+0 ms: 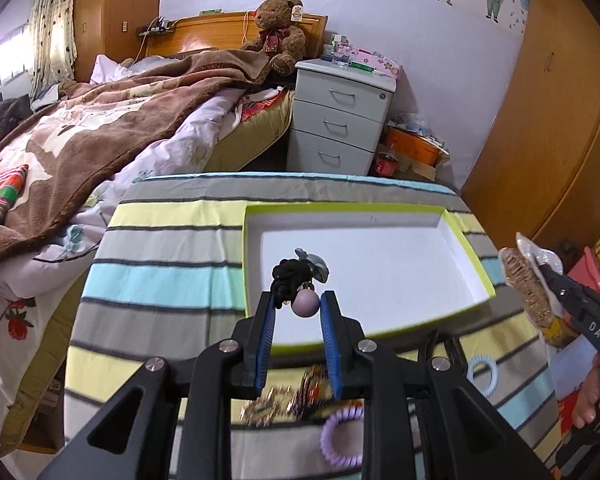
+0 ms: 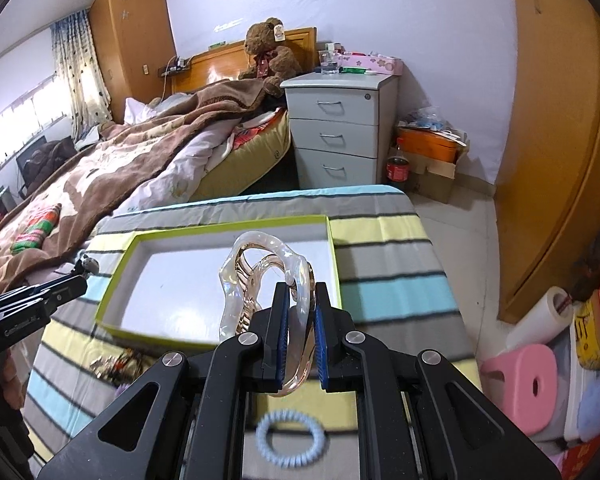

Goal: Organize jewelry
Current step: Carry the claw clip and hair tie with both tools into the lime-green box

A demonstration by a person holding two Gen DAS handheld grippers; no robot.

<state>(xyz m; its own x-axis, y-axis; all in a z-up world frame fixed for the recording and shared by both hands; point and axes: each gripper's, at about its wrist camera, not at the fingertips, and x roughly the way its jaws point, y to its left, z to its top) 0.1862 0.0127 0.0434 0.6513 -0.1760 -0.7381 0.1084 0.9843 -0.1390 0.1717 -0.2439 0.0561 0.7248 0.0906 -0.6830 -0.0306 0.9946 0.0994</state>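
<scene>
Bedroom clutter behind the striped cloth

Teddy bear [image 1: 278,34] sits upper centre; grey drawer unit [image 1: 340,120] right of it; pink foam roll [image 2: 528,388] lower right of the right view.

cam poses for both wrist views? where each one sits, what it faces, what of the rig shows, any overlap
Left wrist: on the left gripper, looking along its fingers at the box; it holds a black hair tie. The right gripper and hand show at right.
Right wrist: on the right gripper, facing the same box, clamping a clear hair claw. The left gripper shows at left.
Shared: box, striped cloth, teddy bear, nightstand.
</scene>
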